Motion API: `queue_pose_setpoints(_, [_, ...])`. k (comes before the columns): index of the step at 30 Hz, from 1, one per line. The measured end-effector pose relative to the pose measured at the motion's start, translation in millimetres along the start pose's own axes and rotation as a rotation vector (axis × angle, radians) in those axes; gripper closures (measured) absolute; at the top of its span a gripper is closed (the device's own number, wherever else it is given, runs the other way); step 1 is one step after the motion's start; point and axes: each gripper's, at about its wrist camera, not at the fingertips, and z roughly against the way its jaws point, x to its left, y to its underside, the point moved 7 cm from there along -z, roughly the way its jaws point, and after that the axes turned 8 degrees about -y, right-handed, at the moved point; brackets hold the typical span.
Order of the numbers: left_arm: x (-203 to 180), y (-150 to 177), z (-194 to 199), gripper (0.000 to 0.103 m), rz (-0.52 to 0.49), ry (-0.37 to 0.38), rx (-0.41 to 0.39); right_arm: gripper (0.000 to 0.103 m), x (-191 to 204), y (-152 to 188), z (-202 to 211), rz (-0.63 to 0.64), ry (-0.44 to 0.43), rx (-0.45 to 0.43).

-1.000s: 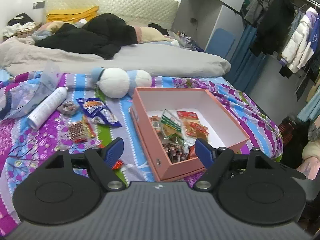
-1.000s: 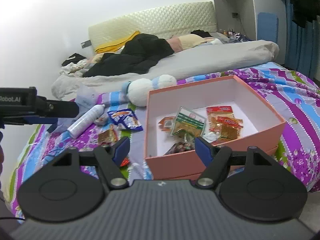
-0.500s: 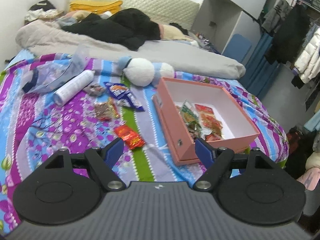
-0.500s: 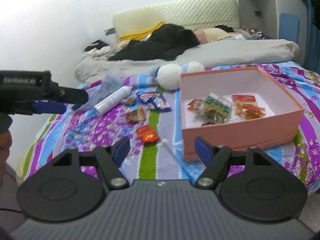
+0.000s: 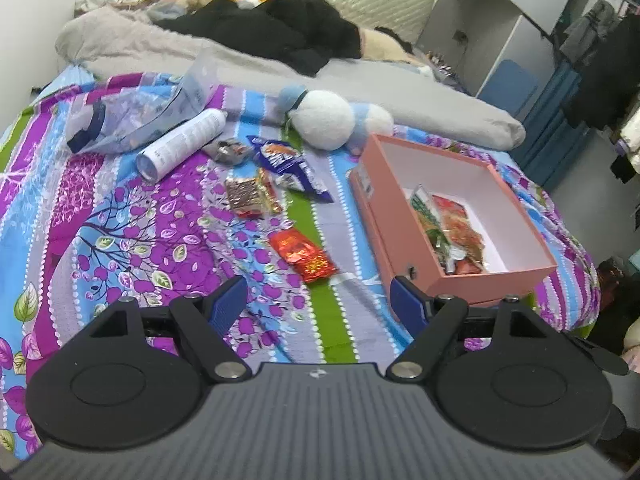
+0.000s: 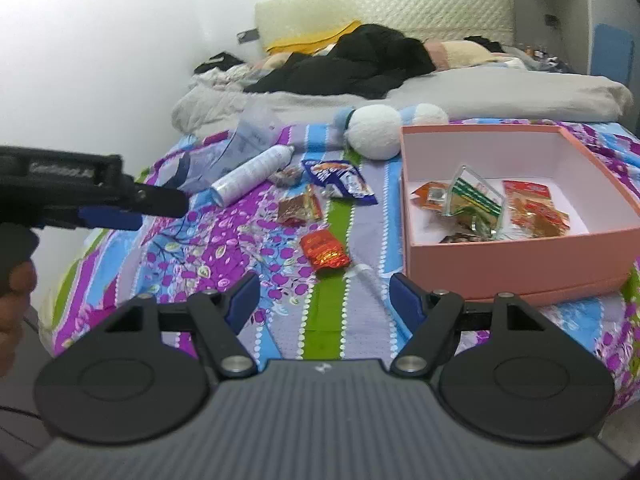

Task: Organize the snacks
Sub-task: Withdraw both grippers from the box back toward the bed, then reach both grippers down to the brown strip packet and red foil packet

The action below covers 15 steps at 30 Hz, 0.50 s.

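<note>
Overall, we find the work surface to be a bed covered by a striped floral bedspread [image 5: 160, 216] in purple, blue and green. Behind it lie a grey duvet [image 5: 420, 92], a heap of black clothing [image 5: 280, 28] and a quilted cream headboard [image 6: 384, 0]. In the left wrist view a clothes rail with hanging garments [image 5: 604, 40] stands at the right of the room, beside a grey cabinet [image 5: 480, 12].

We note a pink box [image 5: 404, 240] open on the bedspread, with several snack packets [image 6: 476, 200] lying inside on its white floor. Loose on the bedspread, left of the box, are a red snack packet [image 5: 304, 254], a brown-and-gold packet [image 5: 248, 196] and a blue packet [image 5: 288, 164]. Beyond them lie a white spray can [image 5: 180, 144] on its side, a clear plastic bag [image 5: 136, 120] and a white and blue plush toy [image 5: 324, 124], the toy just beside the box's far corner.

We record the left claw [image 5: 320, 300] with its fingers spread apart and holding nothing, above the bedspread with the red packet just ahead. The right claw [image 6: 324, 296] is likewise spread and holds nothing, near the front wall of the box. The left device also shows at the left edge of the right wrist view.
</note>
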Motion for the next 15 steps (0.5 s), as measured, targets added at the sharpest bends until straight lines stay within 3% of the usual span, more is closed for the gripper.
queue_pose_setpoints(15, [37.9,-24.7,-108.8,0.018,0.056,-0.060,0.115,0.030,5.7,-3.2,-80.1,0.075,-0.060,0.155])
